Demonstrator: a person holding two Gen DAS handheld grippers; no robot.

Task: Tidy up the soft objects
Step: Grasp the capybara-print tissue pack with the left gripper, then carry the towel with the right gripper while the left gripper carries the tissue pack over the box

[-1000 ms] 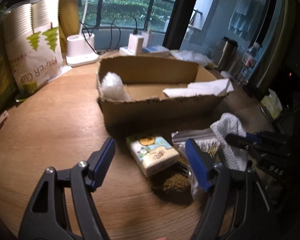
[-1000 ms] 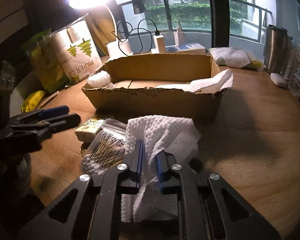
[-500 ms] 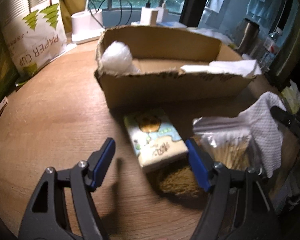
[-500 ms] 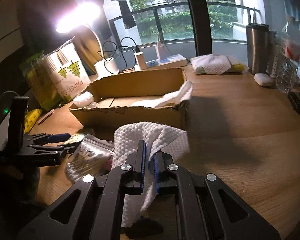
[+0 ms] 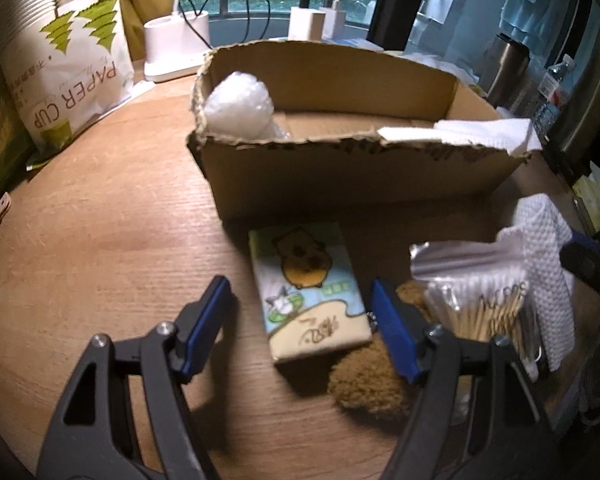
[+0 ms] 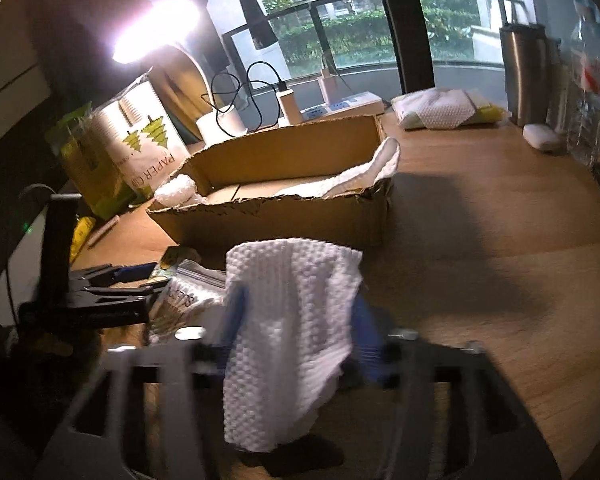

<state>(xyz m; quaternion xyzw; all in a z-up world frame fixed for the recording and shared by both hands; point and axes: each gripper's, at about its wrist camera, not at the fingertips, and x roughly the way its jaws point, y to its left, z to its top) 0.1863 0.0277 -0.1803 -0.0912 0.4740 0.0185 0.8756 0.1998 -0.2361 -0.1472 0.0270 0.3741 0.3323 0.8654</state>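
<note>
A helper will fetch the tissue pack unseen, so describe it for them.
Find the cardboard box on the wooden table. Flat on the table just before its near wall lies the tissue pack. Unlike the clear swab bag beside it, it bears a brown cartoon animal.

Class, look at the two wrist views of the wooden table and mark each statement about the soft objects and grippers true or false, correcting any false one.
1. The cardboard box is empty. False: it holds a bubble-wrap wad and a white paper towel.
2. The tissue pack lies on the table in front of the box. True.
3. The left gripper is shut on the tissue pack. False: its jaws stand open on either side of it.
4. The right gripper has just been opening, with the white cloth between its jaws. True.
5. The bag of cotton swabs lies inside the box. False: it lies outside it, beside the tissue pack.
</note>
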